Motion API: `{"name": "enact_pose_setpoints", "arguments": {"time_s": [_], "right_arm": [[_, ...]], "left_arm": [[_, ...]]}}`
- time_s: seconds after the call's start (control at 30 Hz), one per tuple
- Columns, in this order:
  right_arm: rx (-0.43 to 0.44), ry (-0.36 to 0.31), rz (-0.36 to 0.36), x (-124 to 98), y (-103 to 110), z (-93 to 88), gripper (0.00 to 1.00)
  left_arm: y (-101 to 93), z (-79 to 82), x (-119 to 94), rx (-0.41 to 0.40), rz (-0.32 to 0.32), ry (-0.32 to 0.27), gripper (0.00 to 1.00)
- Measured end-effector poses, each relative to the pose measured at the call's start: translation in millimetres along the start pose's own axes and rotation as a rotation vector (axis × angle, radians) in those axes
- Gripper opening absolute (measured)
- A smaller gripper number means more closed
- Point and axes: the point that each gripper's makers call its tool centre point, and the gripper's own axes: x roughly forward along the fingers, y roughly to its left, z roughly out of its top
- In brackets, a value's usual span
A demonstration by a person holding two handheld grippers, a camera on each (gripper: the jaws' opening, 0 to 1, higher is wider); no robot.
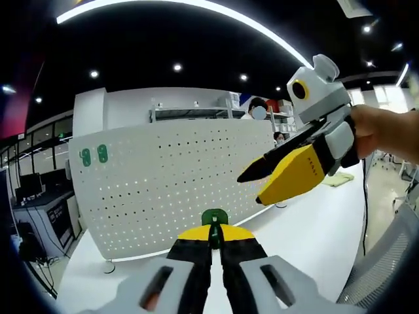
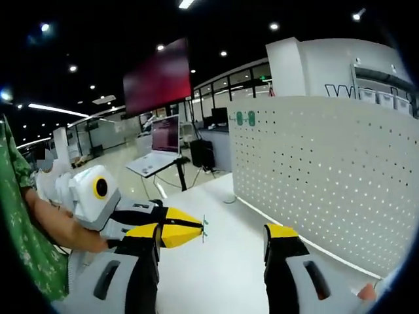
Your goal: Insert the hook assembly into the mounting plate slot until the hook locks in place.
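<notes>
Left gripper view: left claw (image 1: 214,237) pinches green hook (image 1: 214,218); right claw (image 2: 211,235) gapes wide, empty.

room: open office, dark ceiling (image 1: 163,39) (spot lamps) | light strip (image 1: 196,6); red wall screen (image 2: 157,82); white tabletop (image 1: 308,235)

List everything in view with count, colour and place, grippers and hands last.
Pegboard: one, white, standing upright on the table.
Hooks on the pegboard: two, green, upper corner.
Hook assembly: one, green, pinched at the left gripper's tips.
Table: one, white, under the pegboard.
Wall screen: one, red, behind the table.
Left gripper: yellow and black, shut on the hook assembly.
Right gripper: yellow and black, jaws apart.
Hand: one, holding the right gripper.
</notes>
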Motion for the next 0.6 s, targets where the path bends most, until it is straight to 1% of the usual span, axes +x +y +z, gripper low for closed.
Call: {"name": "enact_pose_setpoints", "arguments": {"time_s": [0.03, 0.17, 0.23, 0.3, 0.37, 0.4, 0.6], "right_arm": [[0.000, -0.002, -0.012, -1.1, -1.9, -0.6, 0.83], [0.000, -0.037, -0.037, -5.5, -6.5, 2.9, 0.90], [-0.003, -0.075, -0.063, -8.6, -10.4, 9.1, 0.93], [-0.002, -0.101, -0.074, -11.2, -12.4, 13.1, 0.97], [0.000, -0.110, -0.084, -14.0, -14.5, 14.4, 0.98], [0.004, -0.116, -0.101, -15.8, -17.5, 14.6, 0.99], [0.014, -0.145, -0.141, -27.4, -24.3, 16.1, 0.99]], "left_arm": [[0.3, 0.2, 0.1, -0.001, 0.000, 0.000, 0.04], [2.3, 1.0, 0.4, -0.004, 0.004, 0.001, 0.04], [4.1, 1.6, 0.6, -0.006, 0.008, 0.001, 0.04], [6.0, 2.2, 0.8, -0.008, 0.011, 0.002, 0.04], [8.3, 3.0, 0.9, -0.013, 0.014, 0.002, 0.04], [9.7, 3.9, 0.9, -0.014, 0.016, 0.002, 0.04], [18.1, 11.4, 2.2, -0.015, 0.028, -0.004, 0.04]]}}
